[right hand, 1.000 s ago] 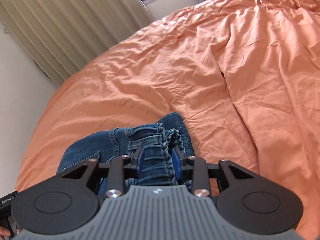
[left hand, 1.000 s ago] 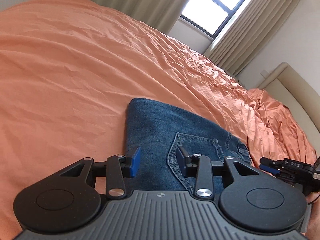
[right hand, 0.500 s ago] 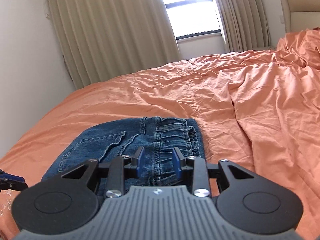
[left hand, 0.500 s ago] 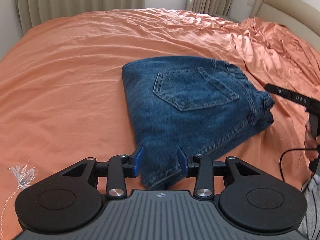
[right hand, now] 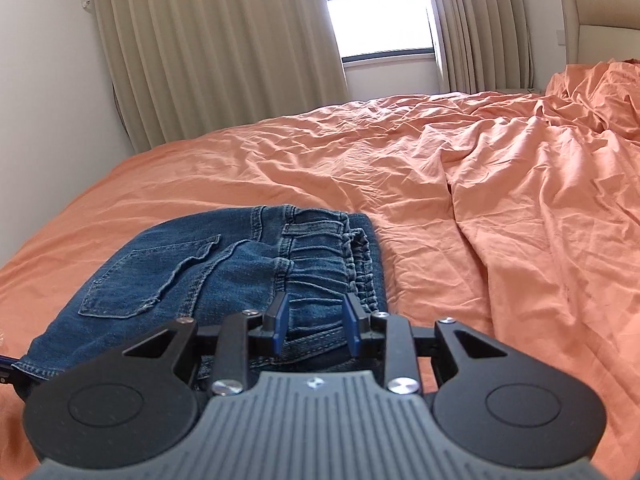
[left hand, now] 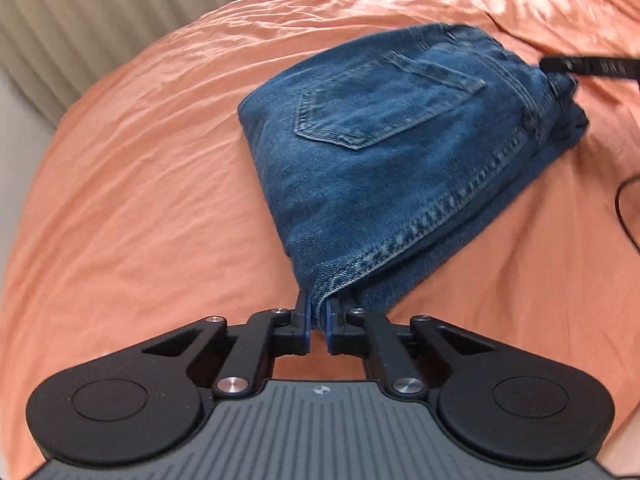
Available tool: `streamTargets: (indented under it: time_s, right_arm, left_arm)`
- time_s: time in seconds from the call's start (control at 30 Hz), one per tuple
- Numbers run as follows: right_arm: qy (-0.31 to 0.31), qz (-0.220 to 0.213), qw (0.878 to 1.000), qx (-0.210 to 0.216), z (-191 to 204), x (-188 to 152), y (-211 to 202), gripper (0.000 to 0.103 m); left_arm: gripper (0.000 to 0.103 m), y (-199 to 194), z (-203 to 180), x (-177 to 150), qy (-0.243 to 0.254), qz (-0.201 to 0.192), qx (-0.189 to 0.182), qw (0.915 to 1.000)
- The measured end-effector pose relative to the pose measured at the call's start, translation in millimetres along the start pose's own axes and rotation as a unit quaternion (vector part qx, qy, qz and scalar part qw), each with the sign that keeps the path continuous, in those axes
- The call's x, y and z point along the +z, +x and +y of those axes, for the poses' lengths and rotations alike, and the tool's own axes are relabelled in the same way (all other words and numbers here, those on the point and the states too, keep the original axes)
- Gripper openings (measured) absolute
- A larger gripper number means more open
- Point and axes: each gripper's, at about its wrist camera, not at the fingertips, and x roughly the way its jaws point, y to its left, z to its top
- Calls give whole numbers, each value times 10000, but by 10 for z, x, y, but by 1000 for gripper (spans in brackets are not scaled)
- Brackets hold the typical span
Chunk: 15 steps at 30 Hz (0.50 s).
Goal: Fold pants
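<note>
The blue denim pants (left hand: 400, 152) lie folded into a compact stack on the orange bed, back pocket up. My left gripper (left hand: 318, 312) is shut on the near hem corner of the pants. My right gripper (right hand: 316, 320) is open, its fingers straddling the elastic waistband end of the pants (right hand: 240, 264) just above the cloth. In the left wrist view the right gripper's tip (left hand: 580, 66) shows at the far waistband edge.
The orange bedsheet (right hand: 480, 200) is wrinkled, with bunched folds to the right. Beige curtains (right hand: 220, 40), a window and a white wall stand behind the bed. A padded headboard (right hand: 600, 20) is at the far right. A black cable (left hand: 624, 216) lies right of the pants.
My left gripper has closed on the near hem corner of the pants and swung its view leftward. My right gripper stays open over the waistband, slightly closer.
</note>
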Motion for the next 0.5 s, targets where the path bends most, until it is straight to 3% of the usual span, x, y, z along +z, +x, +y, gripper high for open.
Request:
streamTargets:
  time_s: [0.1, 0.3, 0.5]
  right_arm:
    - [32, 209, 9997, -132, -25, -31, 27, 26]
    - [82, 618, 9976, -303, -90, -151, 157, 27]
    - [-12, 672, 9971, -344, -96, -178, 243, 28]
  left_arm:
    - [5, -24, -66, -24, 368, 46, 119, 9992]
    - [5, 314, -165, -210, 172, 321, 37, 9993]
    - [6, 373, -188, -212, 231, 430, 94, 9988]
